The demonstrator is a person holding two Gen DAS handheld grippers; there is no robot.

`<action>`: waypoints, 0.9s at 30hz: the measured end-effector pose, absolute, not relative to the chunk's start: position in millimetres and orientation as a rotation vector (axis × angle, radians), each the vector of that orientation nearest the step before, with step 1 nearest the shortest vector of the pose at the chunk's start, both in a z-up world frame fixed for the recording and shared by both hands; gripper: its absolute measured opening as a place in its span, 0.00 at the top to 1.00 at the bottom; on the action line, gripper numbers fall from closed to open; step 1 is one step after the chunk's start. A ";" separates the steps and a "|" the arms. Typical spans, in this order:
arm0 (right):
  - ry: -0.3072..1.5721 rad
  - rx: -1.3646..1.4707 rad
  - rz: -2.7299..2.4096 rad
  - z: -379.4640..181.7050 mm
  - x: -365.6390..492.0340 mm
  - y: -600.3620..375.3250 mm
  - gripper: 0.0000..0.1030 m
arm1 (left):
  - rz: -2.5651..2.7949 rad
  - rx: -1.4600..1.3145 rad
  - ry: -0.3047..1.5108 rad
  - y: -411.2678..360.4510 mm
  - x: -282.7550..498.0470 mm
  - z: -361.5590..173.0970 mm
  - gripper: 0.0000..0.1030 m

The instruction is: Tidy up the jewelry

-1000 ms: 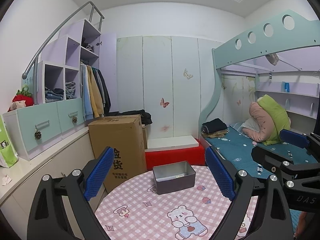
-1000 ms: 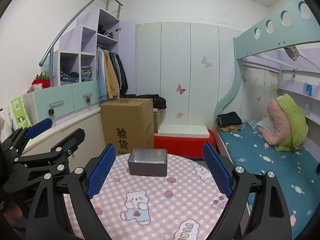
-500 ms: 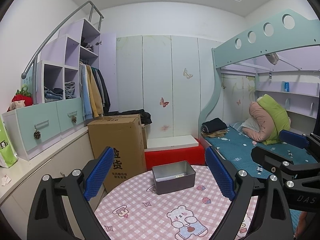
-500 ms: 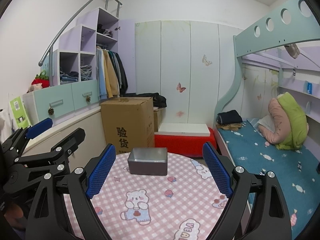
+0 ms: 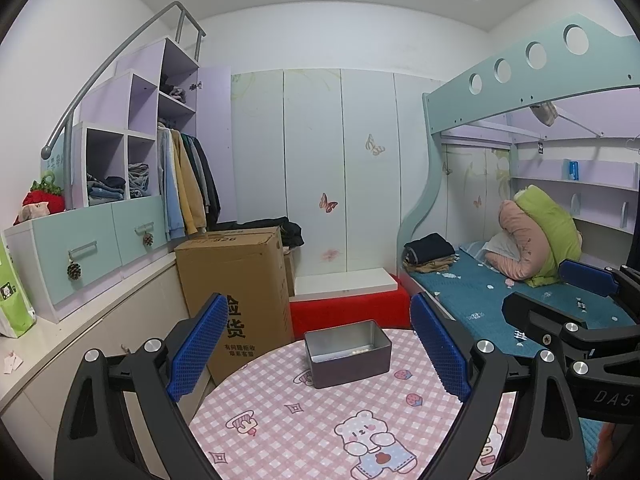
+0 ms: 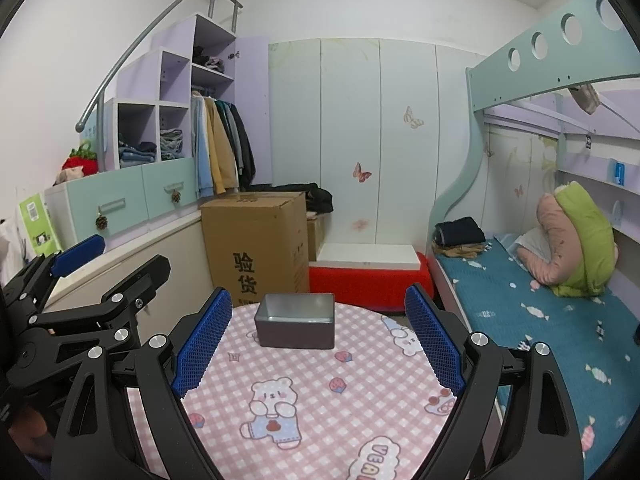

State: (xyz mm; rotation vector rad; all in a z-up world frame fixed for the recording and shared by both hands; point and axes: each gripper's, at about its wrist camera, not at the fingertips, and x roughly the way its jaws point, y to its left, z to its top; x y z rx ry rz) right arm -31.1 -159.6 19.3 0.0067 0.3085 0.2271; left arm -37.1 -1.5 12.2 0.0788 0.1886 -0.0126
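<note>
An open grey metal tin (image 5: 347,353) stands near the far edge of a round table with a pink checked cloth (image 5: 304,424). Small pale pieces lie inside it. The tin also shows in the right wrist view (image 6: 295,321). My left gripper (image 5: 318,346) is open and empty, held above the table in front of the tin. My right gripper (image 6: 318,338) is open and empty, held beside it to the right, also short of the tin. Each gripper shows at the edge of the other's view.
A cardboard box (image 5: 236,292) stands on the floor left of the table. A red bench with a white top (image 5: 346,298) is behind it. A bunk bed (image 5: 500,292) with a teal sheet lies to the right. Drawers and shelves (image 5: 92,236) line the left wall.
</note>
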 end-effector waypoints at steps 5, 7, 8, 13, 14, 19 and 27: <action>0.310 0.007 0.227 17.4 -30.6 -159.2 0.17 | -0.013 0.078 0.188 -1.3 -36.8 12.0 0.13; 0.310 0.007 0.227 17.9 -30.7 -159.3 0.17 | -0.013 0.079 0.189 -1.4 -36.7 12.2 0.13; 0.310 0.007 0.227 17.6 -30.6 -159.3 0.17 | -0.013 0.078 0.189 -1.7 -37.1 12.5 0.13; 0.312 0.007 0.226 17.0 -30.3 -157.9 0.17 | -0.014 0.078 0.190 -1.7 -36.9 12.7 0.13; 0.313 0.007 0.225 16.2 -30.2 -157.7 0.17 | -0.014 0.078 0.191 -1.5 -36.4 12.3 0.13; 0.314 0.007 0.225 15.3 -30.0 -157.2 0.17 | -0.012 0.080 0.191 -1.8 -35.6 11.8 0.13; 0.317 0.008 0.225 13.0 -29.6 -157.0 0.17 | -0.014 0.080 0.193 -2.4 -34.1 10.4 0.13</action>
